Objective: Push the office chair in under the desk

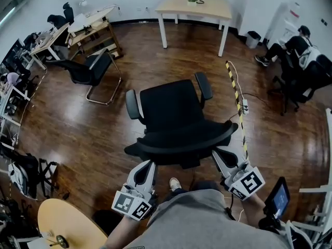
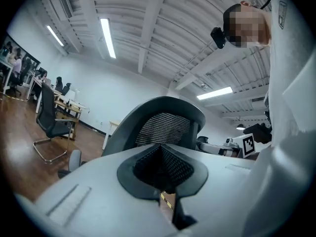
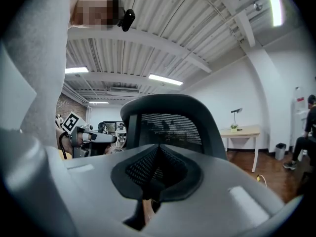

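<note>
A black office chair (image 1: 176, 121) stands mid-floor with its mesh backrest turned toward me and its seat facing the light wooden desk (image 1: 194, 5) at the far wall. My left gripper (image 1: 147, 165) is shut, its tips against the backrest's left end. My right gripper (image 1: 220, 156) is shut too, tips at the backrest's right end. In the left gripper view the closed left gripper (image 2: 159, 147) points at the chair back (image 2: 168, 117). The right gripper view shows the closed right gripper (image 3: 158, 148) before the same backrest (image 3: 173, 107), with the desk (image 3: 240, 131) beyond.
A yellow-black cable strip (image 1: 236, 102) with a power strip (image 1: 245, 106) runs along the floor right of the chair. Another black chair (image 1: 93, 69) and work desks stand at left, a seated person (image 1: 295, 45) at right, a bin (image 1: 252, 38) by the wall, a round table (image 1: 67, 224) near left.
</note>
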Demonstrator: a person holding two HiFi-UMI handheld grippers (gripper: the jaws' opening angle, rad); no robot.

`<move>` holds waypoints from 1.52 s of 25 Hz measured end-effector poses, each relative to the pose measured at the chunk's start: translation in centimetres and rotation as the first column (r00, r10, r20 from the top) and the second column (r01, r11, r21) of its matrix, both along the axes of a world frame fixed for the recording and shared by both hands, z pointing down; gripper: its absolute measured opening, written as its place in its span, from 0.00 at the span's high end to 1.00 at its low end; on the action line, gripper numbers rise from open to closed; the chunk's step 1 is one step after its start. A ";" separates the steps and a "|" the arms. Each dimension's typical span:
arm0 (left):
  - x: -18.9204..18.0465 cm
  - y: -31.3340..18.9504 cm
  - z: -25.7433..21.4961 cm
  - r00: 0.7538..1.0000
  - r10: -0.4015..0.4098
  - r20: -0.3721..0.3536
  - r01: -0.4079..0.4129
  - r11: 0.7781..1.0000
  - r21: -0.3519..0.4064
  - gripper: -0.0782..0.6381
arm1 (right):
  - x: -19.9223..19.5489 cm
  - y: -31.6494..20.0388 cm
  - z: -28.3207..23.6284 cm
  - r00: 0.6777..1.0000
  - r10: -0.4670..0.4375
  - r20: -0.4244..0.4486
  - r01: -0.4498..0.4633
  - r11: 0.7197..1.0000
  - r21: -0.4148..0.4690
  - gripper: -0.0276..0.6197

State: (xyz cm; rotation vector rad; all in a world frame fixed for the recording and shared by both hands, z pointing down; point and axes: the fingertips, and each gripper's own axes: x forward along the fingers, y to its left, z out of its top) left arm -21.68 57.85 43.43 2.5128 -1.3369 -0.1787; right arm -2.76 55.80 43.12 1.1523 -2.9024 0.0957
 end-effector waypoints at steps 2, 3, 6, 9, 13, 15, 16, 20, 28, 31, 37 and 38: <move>0.3 -0.4 0.0 1.000 0.001 -0.003 -0.001 1.000 -0.002 0.89 | 0.3 -0.3 -0.1 1.000 0.000 -0.006 0.000 1.000 0.004 0.96; 0.5 -0.6 -0.1 1.000 -0.001 -0.004 0.001 1.000 0.001 0.89 | 0.4 -0.5 -0.2 1.000 -0.001 -0.006 0.001 1.000 0.008 0.96; 0.6 -1.2 -0.4 1.000 -0.019 -0.007 0.019 1.000 0.000 0.89 | 0.6 -1.1 -0.5 1.000 -0.011 -0.002 0.011 1.000 0.009 0.96; 1.0 -1.1 -0.7 1.000 -0.031 0.002 0.031 0.999 0.007 0.89 | 1.0 -1.4 -0.4 1.000 -0.025 -0.002 0.025 1.000 0.005 0.96; 0.1 -1.3 -0.7 0.994 -0.090 0.057 0.088 0.995 0.037 0.89 | 1.8 -1.5 -0.1 0.999 -0.027 -0.023 0.027 0.999 0.021 0.96; -1.6 -1.4 -0.6 0.982 -0.162 0.101 0.157 0.986 0.054 0.89 | 2.9 -1.7 -0.1 1.000 -0.008 -0.030 0.009 0.999 0.031 0.91; -2.6 -1.5 -0.5 0.973 -0.201 0.117 0.195 0.979 0.060 0.89 | 3.8 -1.8 -0.1 1.000 0.007 -0.030 -0.006 0.999 0.032 0.90; -6.0 -2.3 -0.2 0.952 -0.258 0.163 0.252 0.966 0.055 0.67 | 7.1 -3.1 0.1 0.997 0.065 -0.045 -0.064 0.998 0.024 0.74; -5.4 -3.5 3.0 0.919 0.012 0.393 -0.021 1.000 0.020 0.37 | 6.9 -4.8 3.1 0.973 -0.147 -0.179 0.136 0.988 -0.077 0.40; -4.3 -3.6 4.3 0.879 0.147 0.454 -0.152 0.988 -0.024 0.33 | 5.8 -4.7 4.4 0.933 -0.267 -0.241 0.243 0.962 -0.122 0.33; -2.7 -4.3 4.3 0.834 0.321 0.448 -0.303 0.946 -0.114 0.32 | 3.8 -5.3 4.7 0.878 -0.380 -0.290 0.354 0.925 -0.139 0.26; -2.3 -4.4 4.2 0.831 0.344 0.437 -0.323 0.938 -0.125 0.32 | 3.5 -5.5 4.7 0.877 -0.389 -0.283 0.363 0.921 -0.140 0.26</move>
